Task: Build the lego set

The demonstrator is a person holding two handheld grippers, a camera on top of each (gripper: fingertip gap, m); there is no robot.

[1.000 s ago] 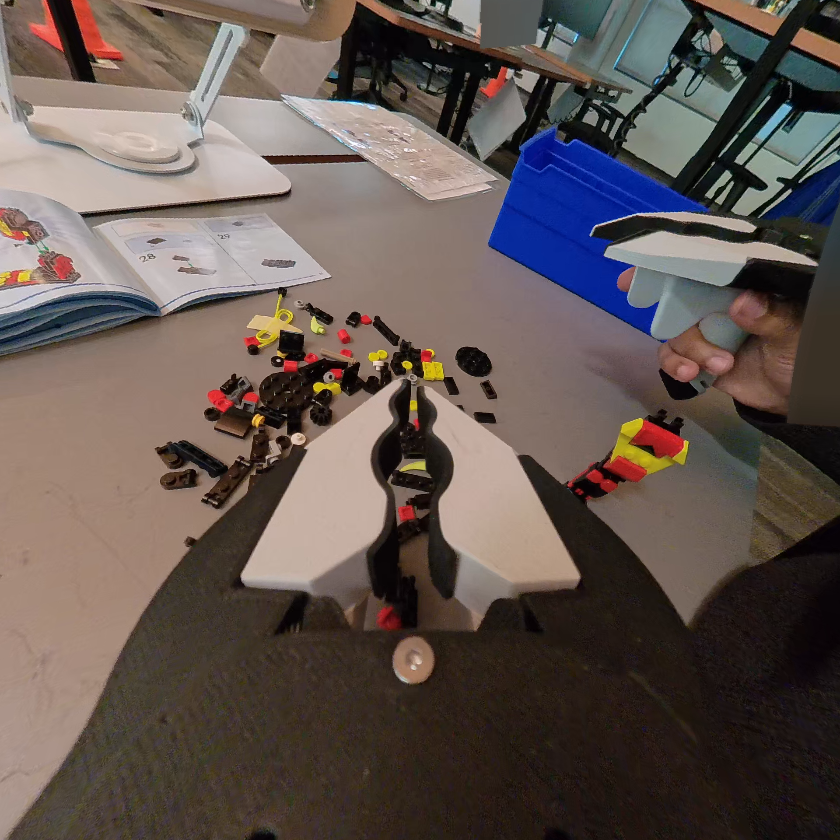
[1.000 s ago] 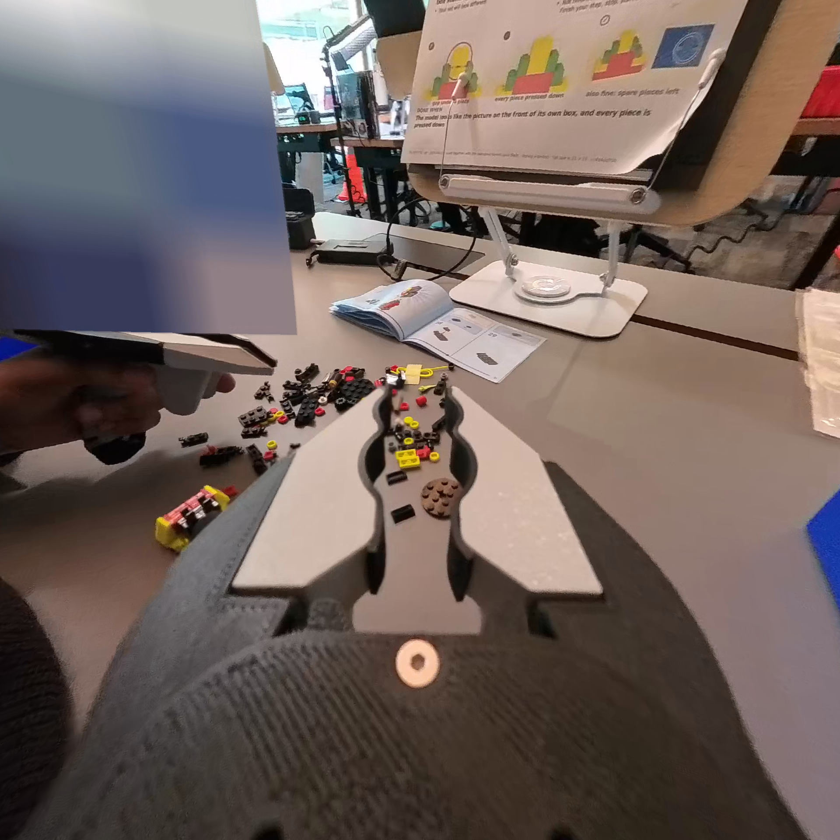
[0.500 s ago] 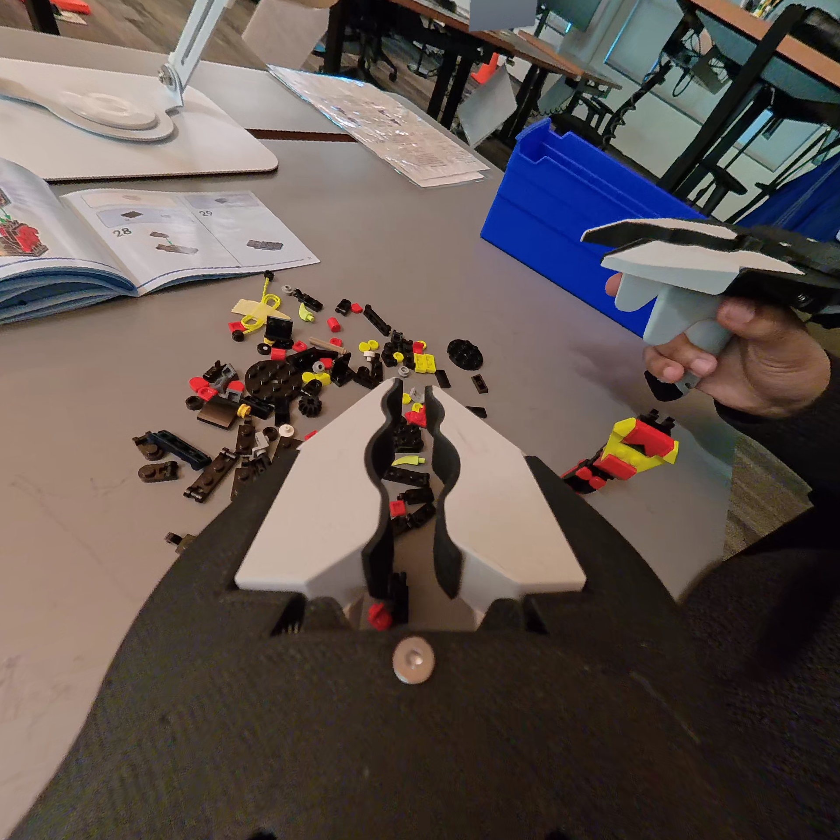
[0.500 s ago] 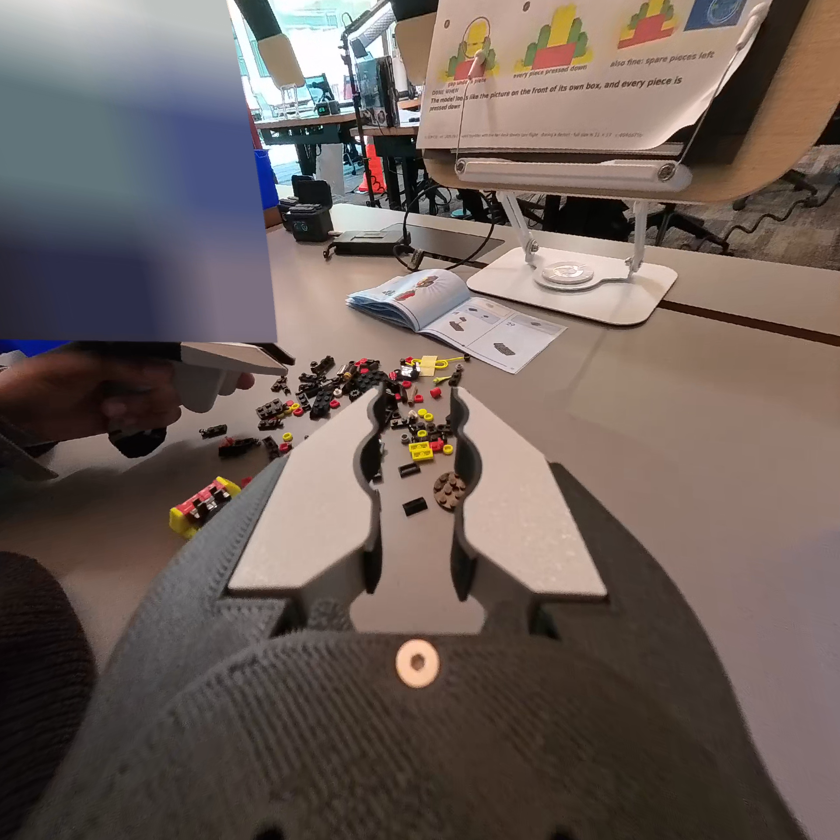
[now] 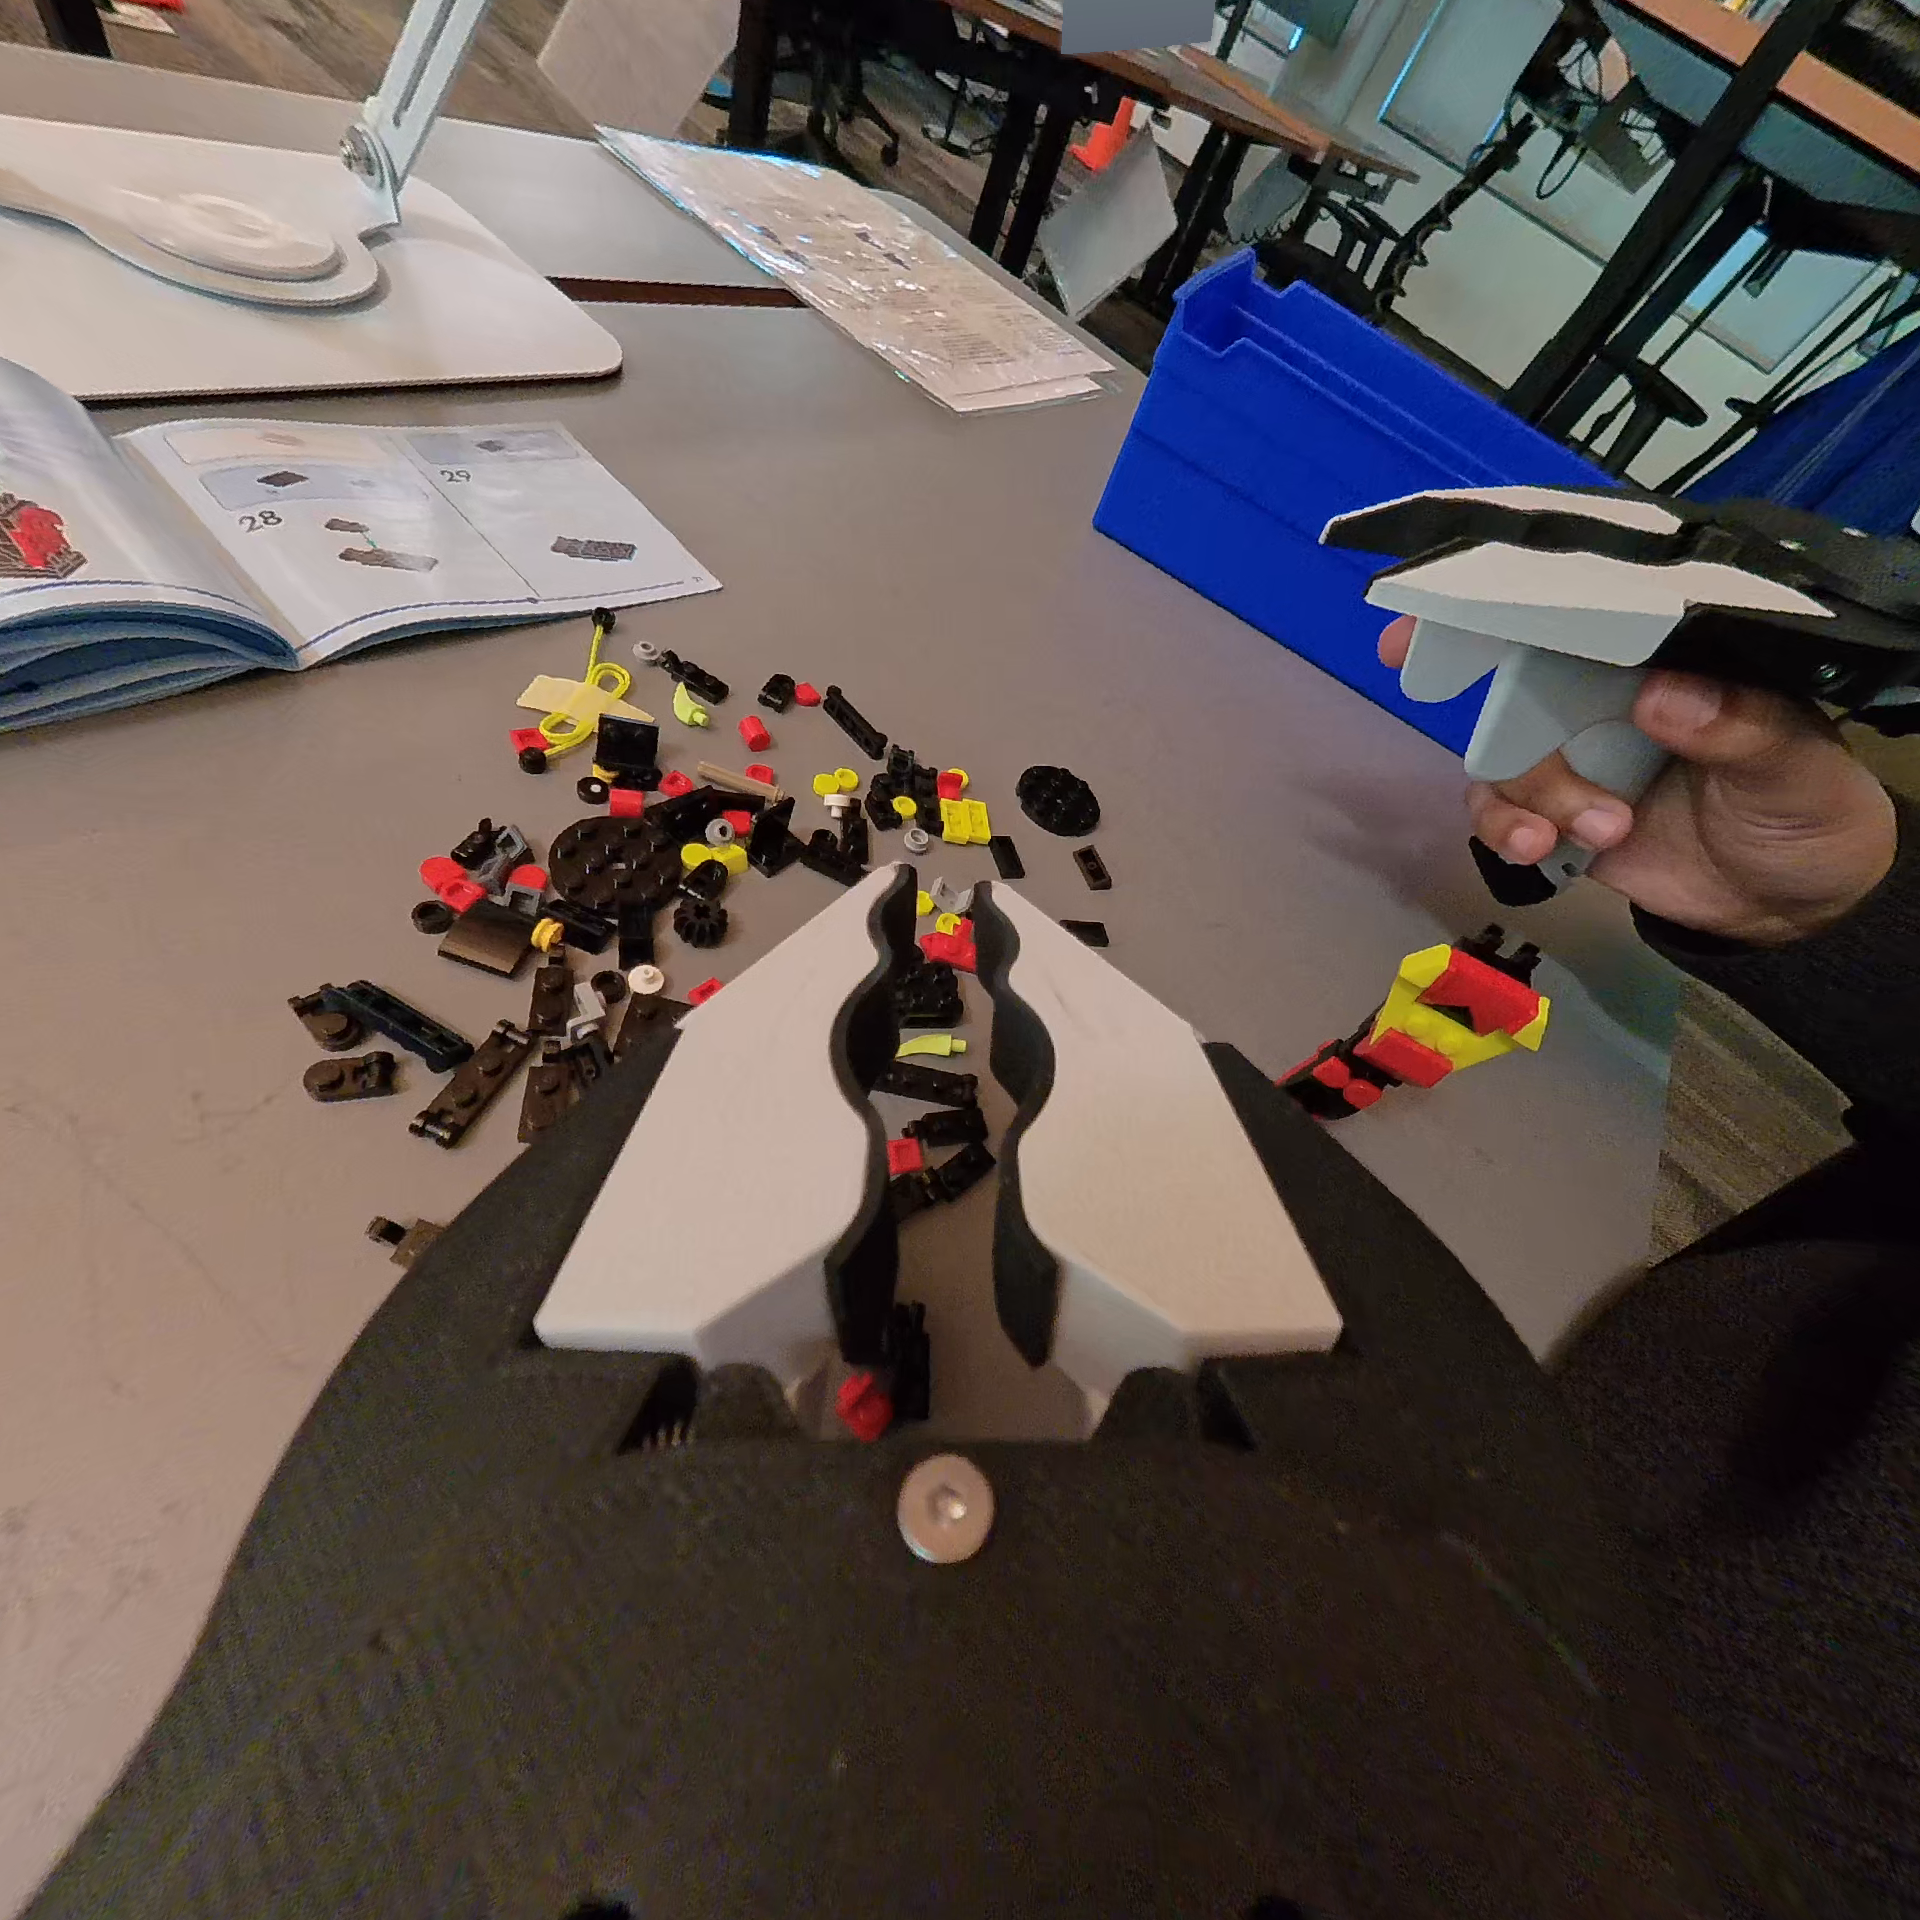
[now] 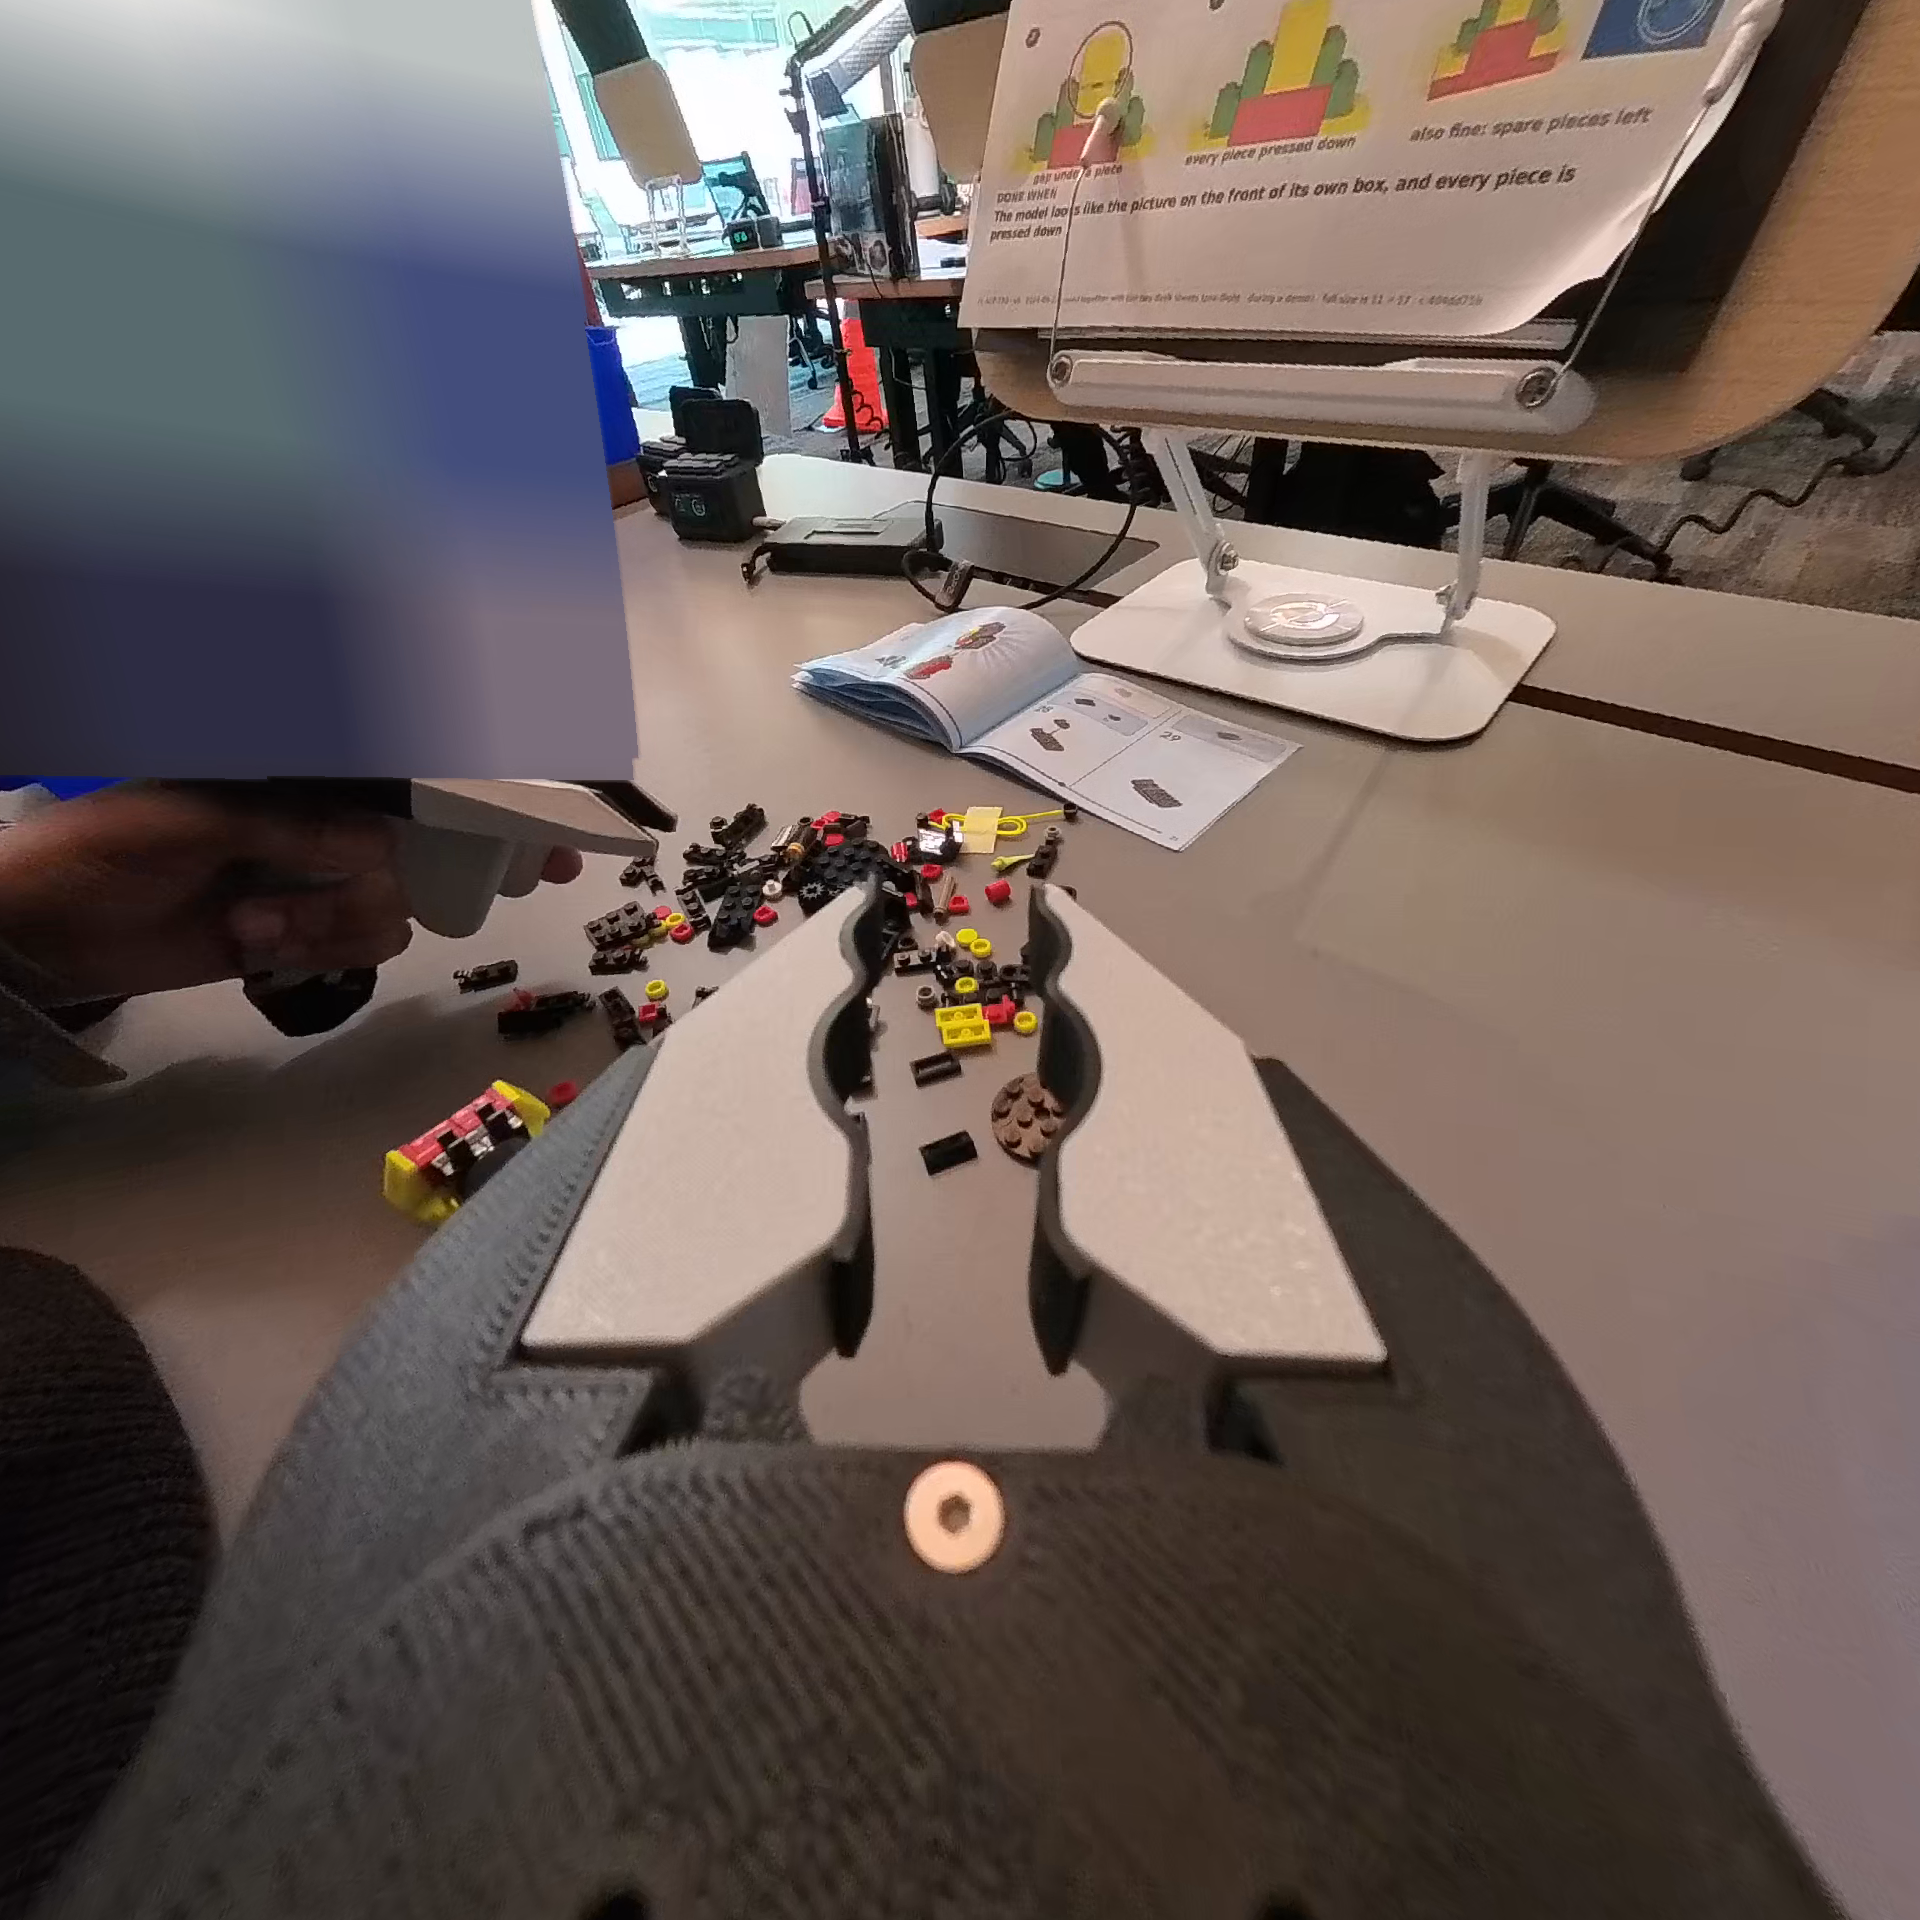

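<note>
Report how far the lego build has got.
Done: one small red, yellow and black sub-assembly stands apart on the table. In hand: nothing; the left gripper and right gripper are both open and empty above the loose pieces. Left: most bricks lie unattached, and the instruction booklet is open mid-way.

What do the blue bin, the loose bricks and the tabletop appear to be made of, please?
Blue bin: apparently moulded plastic, uniform colour with a soft sheen. Loose bricks: likely glossy hard plastic, with studs and sharp highlights. Tabletop: probably laminate, smooth grey with faint reflections; its core cannot be seen.
</note>
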